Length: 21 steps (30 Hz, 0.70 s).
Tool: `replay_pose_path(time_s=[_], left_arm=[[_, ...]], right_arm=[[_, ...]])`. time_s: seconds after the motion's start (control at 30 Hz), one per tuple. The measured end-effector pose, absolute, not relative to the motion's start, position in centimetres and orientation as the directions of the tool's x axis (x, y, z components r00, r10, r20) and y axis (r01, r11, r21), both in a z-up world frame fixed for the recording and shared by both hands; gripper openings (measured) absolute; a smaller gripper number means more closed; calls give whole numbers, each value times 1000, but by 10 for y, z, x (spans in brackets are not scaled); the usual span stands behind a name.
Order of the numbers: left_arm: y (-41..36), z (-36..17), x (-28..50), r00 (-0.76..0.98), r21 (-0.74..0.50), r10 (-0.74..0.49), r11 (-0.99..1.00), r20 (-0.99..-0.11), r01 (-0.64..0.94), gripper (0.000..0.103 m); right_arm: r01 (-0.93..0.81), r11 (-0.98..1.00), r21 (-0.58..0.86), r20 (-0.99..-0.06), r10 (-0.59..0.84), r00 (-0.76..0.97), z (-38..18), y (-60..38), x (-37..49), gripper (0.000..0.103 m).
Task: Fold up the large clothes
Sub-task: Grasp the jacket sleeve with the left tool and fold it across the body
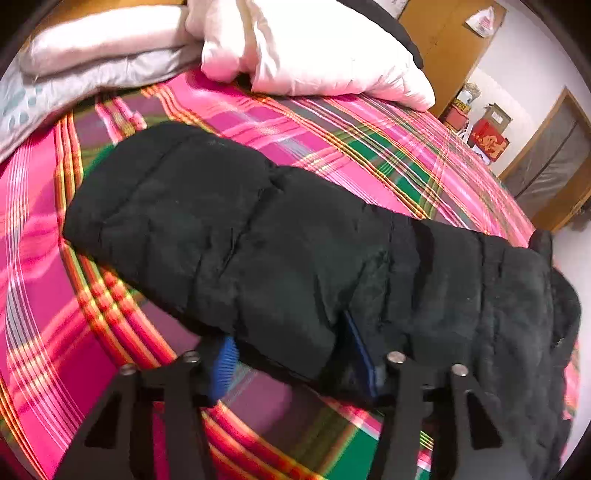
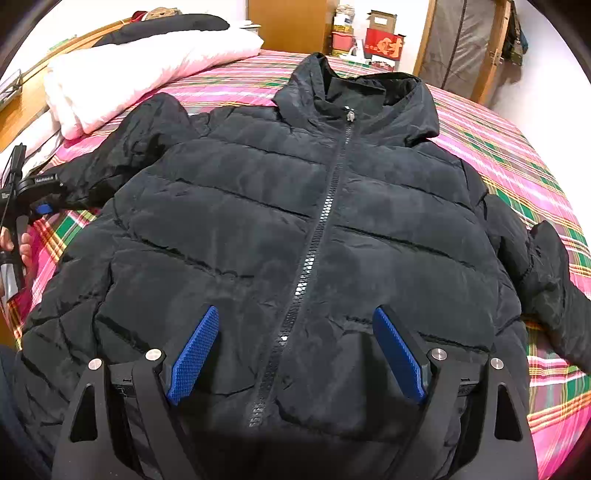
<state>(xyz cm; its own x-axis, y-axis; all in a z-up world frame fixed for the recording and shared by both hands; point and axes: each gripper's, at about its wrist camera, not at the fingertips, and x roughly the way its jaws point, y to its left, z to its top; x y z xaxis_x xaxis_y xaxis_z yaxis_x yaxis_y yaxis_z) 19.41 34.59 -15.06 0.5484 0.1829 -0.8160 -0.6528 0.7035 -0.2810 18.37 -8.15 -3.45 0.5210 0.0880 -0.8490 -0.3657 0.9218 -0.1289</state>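
A black puffer jacket lies front up and zipped on a pink plaid bed, collar at the far end. Its left sleeve stretches out to the side. My left gripper is open with the sleeve's cuff end between its blue pads; the jaws stand wide around the thick fabric. It also shows in the right wrist view at the sleeve end. My right gripper is open and empty above the jacket's lower front, astride the zipper.
A folded pink-white quilt and a grey one lie at the bed's far side. Beyond the bed stand a wooden cabinet, red boxes and a wardrobe.
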Motion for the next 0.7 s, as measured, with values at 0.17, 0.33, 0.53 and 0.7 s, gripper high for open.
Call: replay_pose_path(time_s=[0.17,0.33,0.53,0.7], left_arm=[[344,-133,197,568,-259,198,738,-799,-623,16],[337,-84,198,638,-266,210,780,-741,-566,13],[308,-2,197,746,-279,185,848,-640,-450,12],[262,55,205,823,-300,95,903,-561,-309,12]], right_arm=[[-354,926,-130,-849,80,522,-33,-86,185,86],[-342,933,-115,-842,91,532,-23,-93,180,85],[-313,946,-88,-824,107,556,-5,-108,169,86],[-269,961,-68,-804,107,584,11,-133,155,85]])
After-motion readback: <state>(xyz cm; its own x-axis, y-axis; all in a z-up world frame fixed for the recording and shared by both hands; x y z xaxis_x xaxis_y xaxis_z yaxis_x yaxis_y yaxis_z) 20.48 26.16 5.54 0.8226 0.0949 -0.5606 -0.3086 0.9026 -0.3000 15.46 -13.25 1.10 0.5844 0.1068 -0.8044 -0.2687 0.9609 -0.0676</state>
